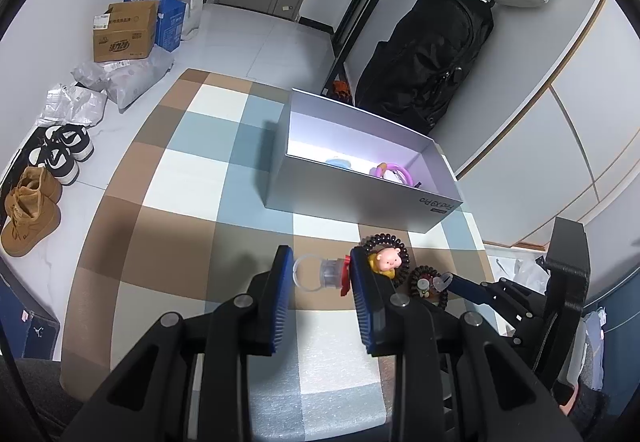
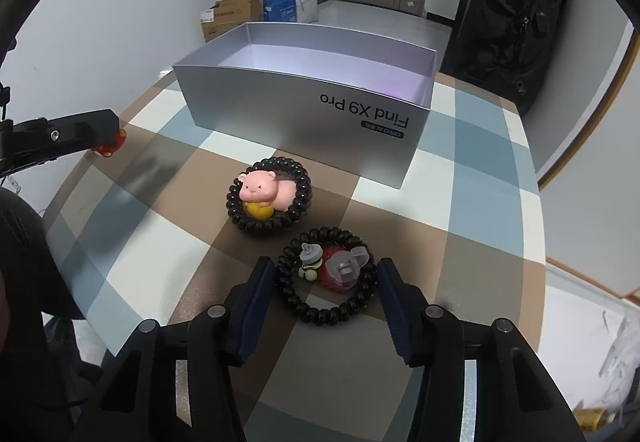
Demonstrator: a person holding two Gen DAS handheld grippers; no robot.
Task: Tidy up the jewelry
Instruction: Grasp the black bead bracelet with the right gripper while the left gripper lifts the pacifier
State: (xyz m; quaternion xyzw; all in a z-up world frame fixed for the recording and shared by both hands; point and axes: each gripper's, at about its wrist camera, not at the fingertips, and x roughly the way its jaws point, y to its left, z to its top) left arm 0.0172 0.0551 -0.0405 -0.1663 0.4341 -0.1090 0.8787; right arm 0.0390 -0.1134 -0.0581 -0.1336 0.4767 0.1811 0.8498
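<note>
A clear plastic toy ring with a red top [image 1: 325,270] lies on the checked table between the open fingers of my left gripper [image 1: 320,260]. A black coil hair tie with a pink pig charm [image 2: 269,193] lies in front of the silver box [image 2: 312,109]. My right gripper [image 2: 326,274] is open around a second black coil hair tie [image 2: 327,282] that holds a small green figure and a clear-and-red ring. The box [image 1: 360,197] holds a blue piece and a purple ring [image 1: 394,171].
Checked table top [image 1: 192,185] with its left edge near shoes [image 1: 28,213] on the floor. Cardboard boxes [image 1: 124,29] stand by the far wall. A black backpack [image 1: 428,53] hangs behind the box.
</note>
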